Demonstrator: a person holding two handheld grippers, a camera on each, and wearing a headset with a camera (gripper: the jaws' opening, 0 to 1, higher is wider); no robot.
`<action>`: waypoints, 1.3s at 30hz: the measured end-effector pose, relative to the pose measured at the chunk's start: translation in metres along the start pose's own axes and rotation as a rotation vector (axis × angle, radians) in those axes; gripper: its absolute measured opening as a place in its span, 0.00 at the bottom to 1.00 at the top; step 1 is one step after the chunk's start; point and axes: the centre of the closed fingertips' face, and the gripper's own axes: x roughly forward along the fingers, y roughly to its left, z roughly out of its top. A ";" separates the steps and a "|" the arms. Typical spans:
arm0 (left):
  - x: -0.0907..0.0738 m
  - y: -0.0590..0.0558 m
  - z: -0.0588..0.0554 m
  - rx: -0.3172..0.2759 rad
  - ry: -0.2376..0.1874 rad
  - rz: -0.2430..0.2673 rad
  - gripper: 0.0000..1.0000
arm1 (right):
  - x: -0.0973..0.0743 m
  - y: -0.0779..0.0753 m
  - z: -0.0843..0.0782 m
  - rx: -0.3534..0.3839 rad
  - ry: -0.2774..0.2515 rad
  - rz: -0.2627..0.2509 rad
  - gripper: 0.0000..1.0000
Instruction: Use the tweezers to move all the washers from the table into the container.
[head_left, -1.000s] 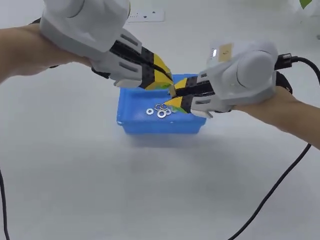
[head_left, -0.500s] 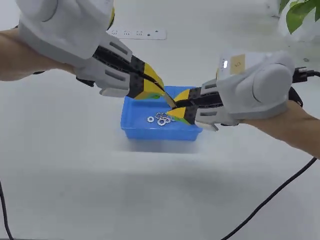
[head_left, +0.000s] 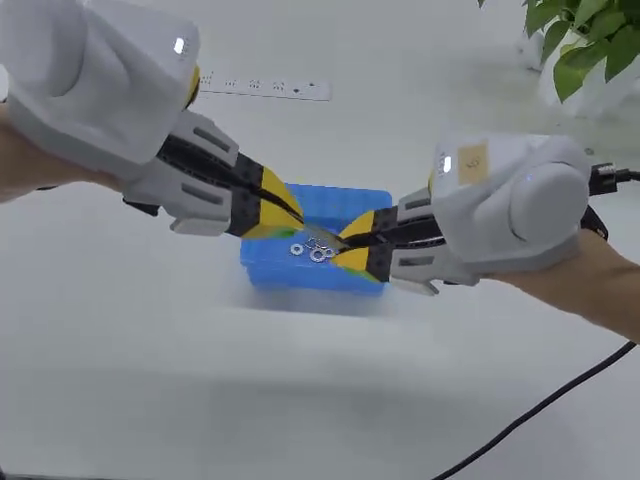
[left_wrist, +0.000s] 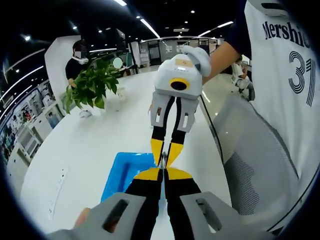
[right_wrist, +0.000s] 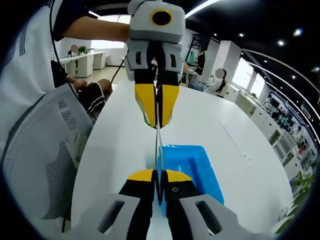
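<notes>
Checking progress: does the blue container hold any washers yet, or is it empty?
Not empty: a small cluster of washers lies on the floor of the blue container in the head view.

Washers (head_left: 317, 250) small and blurred; container (head_left: 300, 273) partly behind yellow fingers (head_left: 262, 203)

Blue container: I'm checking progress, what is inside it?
Several washers lie on the blue container's floor. The left hand-held gripper and right hand-held gripper cover part of it.

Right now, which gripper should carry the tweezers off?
Probably right: right gripper and left gripper both grip the tweezers over the container; right gripper view shows them centred in its jaws.
</notes>
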 end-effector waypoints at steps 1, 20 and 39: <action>-0.001 0.000 -0.002 -0.026 -0.014 0.003 0.06 | 0.001 0.002 0.000 -0.003 0.002 0.008 0.07; 0.027 -0.020 -0.049 -0.136 0.037 0.000 0.06 | 0.021 0.019 -0.032 -0.025 0.118 0.089 0.08; 0.066 -0.022 -0.116 -0.258 0.117 -0.025 0.07 | 0.059 0.035 -0.083 -0.023 0.233 0.156 0.08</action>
